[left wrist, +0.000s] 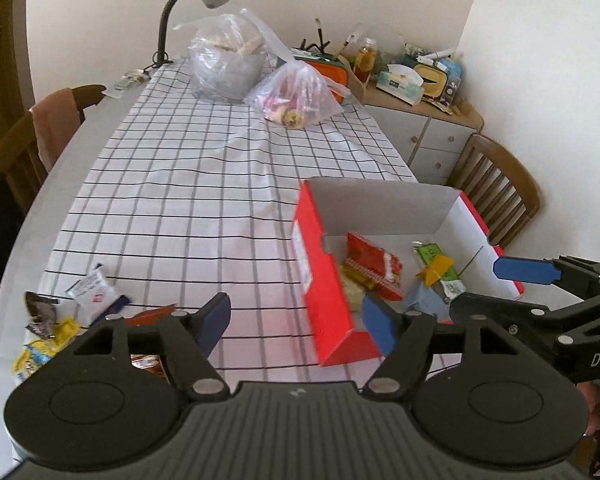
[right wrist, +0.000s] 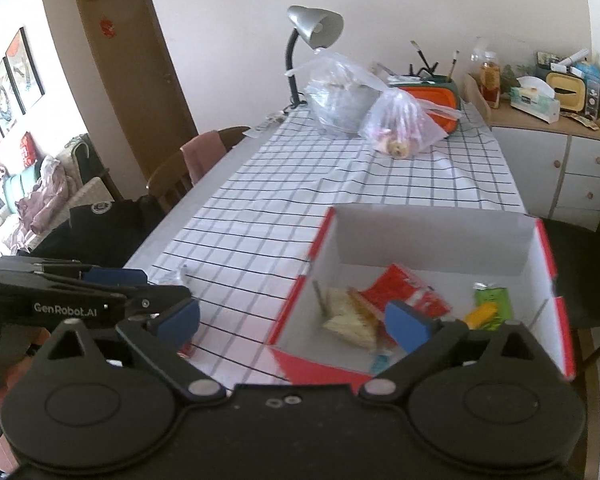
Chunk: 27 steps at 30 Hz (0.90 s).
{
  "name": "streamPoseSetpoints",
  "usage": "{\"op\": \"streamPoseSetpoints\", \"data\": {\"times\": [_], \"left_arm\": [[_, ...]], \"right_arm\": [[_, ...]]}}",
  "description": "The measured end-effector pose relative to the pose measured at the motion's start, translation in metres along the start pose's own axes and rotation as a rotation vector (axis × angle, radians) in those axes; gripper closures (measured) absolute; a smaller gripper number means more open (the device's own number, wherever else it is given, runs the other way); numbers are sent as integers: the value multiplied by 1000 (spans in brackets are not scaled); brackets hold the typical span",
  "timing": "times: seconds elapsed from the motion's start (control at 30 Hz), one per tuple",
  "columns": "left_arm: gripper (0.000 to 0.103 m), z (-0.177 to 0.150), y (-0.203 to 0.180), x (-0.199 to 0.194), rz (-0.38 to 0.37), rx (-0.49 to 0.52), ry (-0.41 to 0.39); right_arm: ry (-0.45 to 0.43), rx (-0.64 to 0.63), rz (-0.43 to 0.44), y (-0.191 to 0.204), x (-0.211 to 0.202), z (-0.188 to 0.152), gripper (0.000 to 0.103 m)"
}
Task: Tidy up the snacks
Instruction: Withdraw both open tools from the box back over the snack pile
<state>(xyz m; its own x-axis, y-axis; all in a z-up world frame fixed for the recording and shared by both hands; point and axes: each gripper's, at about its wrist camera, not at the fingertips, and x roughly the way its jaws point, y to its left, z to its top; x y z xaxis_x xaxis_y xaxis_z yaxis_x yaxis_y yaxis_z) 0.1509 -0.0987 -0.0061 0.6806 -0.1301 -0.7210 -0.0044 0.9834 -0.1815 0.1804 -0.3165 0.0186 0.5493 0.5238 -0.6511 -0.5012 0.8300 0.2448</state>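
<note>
Fingers (right wrist: 410, 326) on both grippers gape wide, empty; red box (right wrist: 432, 236) holds snack packets (right wrist: 408, 294).

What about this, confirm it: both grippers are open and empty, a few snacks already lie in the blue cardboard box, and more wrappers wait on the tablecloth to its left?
One thing is wrong: the box is red outside and white inside, not blue, as the right wrist view shows. The rest holds: left gripper and right gripper are open and empty, snacks lie inside, wrappers wait on the tablecloth.

The left gripper (left wrist: 298, 320) hangs open and empty beside the red box (left wrist: 324, 276) of snack packets (left wrist: 374, 266); loose wrappers (left wrist: 60, 320) litter the checked tablecloth (left wrist: 188, 184).
</note>
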Motion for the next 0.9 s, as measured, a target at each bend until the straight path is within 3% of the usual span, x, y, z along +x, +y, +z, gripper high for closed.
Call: {"op": "streamPoseSetpoints", "data": {"times": [0.33,0.9], "left_arm": [[21,-16,66,-25,-4,-5,-29],[21,-45,180,-23,63,-39,65]], "right_arm": [[27,14,-2,54,27,-12,0],[118,53,-18,114,96,-27,0]]}}
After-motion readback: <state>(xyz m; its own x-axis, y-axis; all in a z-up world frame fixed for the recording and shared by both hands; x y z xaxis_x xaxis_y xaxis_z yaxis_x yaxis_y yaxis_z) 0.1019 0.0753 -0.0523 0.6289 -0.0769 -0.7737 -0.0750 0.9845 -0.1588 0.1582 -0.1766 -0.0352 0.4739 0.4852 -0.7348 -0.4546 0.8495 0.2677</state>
